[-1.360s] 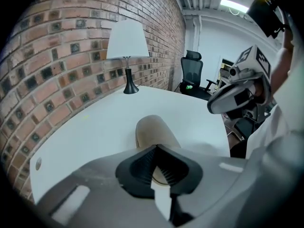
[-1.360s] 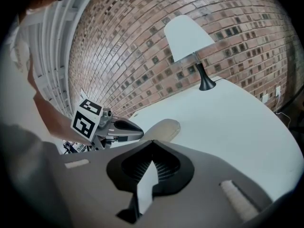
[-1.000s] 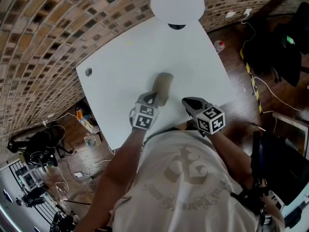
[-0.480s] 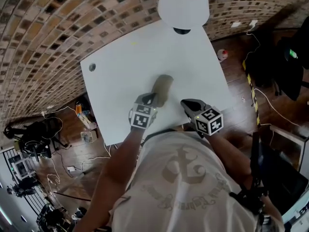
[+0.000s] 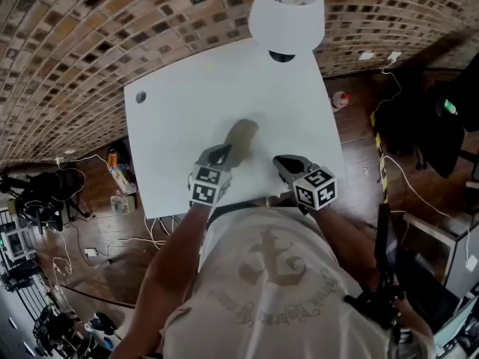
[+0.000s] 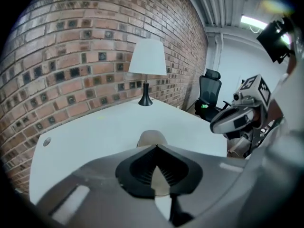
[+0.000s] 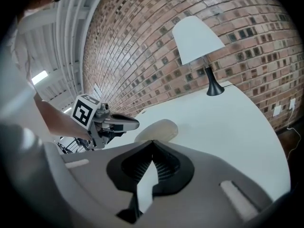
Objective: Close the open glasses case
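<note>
1. The white table (image 5: 168, 118) bears everything. A white-shaded lamp (image 5: 286, 12) stands at its far edge, and both tools hover over the near edge.
2. The left gripper (image 5: 222, 152) has its jaws pressed together on nothing. It is the nearer tool, with its tips just beside the task's thing.
3. The right gripper (image 5: 279, 161) likewise has its jaws together and empty. It sits off to the right, clearly apart.
4. The tan glasses case (image 5: 242, 134) lies on the table straight ahead of the left gripper's tips and ahead-left of the right's. Its long axis runs away from the person, tilted a little right. The far end points roughly toward the lamp and the near end toward the left gripper. Its lid looks already down, so I judge little is left to do.
</note>
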